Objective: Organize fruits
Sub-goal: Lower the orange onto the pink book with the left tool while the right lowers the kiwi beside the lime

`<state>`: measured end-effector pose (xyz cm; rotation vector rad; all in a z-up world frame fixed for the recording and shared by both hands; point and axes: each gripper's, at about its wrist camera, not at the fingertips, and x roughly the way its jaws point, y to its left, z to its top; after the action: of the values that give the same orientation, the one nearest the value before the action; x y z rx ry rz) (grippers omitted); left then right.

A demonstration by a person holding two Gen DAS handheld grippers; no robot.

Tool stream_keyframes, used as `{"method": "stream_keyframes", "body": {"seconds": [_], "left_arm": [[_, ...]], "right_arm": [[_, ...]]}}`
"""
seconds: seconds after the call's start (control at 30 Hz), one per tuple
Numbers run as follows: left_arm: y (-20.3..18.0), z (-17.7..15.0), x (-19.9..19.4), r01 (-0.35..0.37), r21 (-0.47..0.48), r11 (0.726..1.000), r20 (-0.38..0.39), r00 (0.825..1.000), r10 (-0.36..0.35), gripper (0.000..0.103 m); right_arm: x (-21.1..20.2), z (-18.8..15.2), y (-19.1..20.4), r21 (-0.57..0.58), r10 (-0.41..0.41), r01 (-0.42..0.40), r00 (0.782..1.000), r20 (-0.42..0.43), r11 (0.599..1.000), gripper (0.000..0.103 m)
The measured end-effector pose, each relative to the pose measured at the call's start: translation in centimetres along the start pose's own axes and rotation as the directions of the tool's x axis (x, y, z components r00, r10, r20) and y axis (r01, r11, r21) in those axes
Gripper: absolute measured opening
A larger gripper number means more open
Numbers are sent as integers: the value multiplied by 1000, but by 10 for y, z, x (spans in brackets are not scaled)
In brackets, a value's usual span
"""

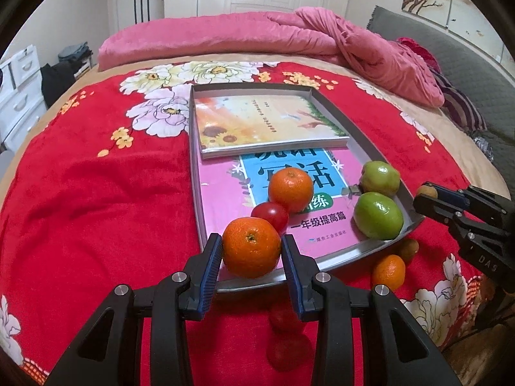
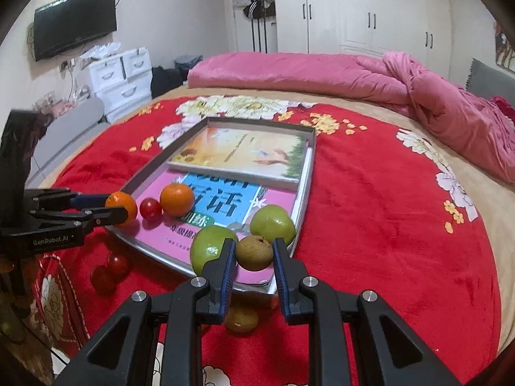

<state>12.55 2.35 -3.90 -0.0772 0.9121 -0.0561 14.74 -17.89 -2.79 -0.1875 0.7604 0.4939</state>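
Observation:
My left gripper (image 1: 252, 251) is shut on a tangerine (image 1: 251, 246), holding it over the near edge of the grey tray (image 1: 341, 259). In the tray lie another tangerine (image 1: 290, 189), a red tomato (image 1: 270, 215) and two green fruits (image 1: 378, 215) (image 1: 380, 174). My right gripper (image 2: 253, 252) is shut on a small brown fruit (image 2: 254, 252) above the tray's near corner (image 2: 254, 288). On the blanket in front lie a tangerine (image 1: 388, 271), a brown fruit (image 2: 241, 320) and two tomatoes (image 2: 109, 270).
Two books (image 1: 270, 122) (image 1: 225, 189) lie inside the tray. The tray sits on a red floral blanket (image 1: 96, 193) on a bed, with a pink quilt (image 1: 289, 35) heaped at the back. White drawers (image 2: 122, 80) stand at the left.

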Motion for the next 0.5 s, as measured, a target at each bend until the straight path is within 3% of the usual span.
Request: {"method": "stream_keyframes", "body": {"seconds": [0.5], "left_arm": [[0,-2,4,9,5,1000,-15,1000,-9,39]], "right_arm": [[20,-7,5,-46,-24,20,996,-81,999,24]]}}
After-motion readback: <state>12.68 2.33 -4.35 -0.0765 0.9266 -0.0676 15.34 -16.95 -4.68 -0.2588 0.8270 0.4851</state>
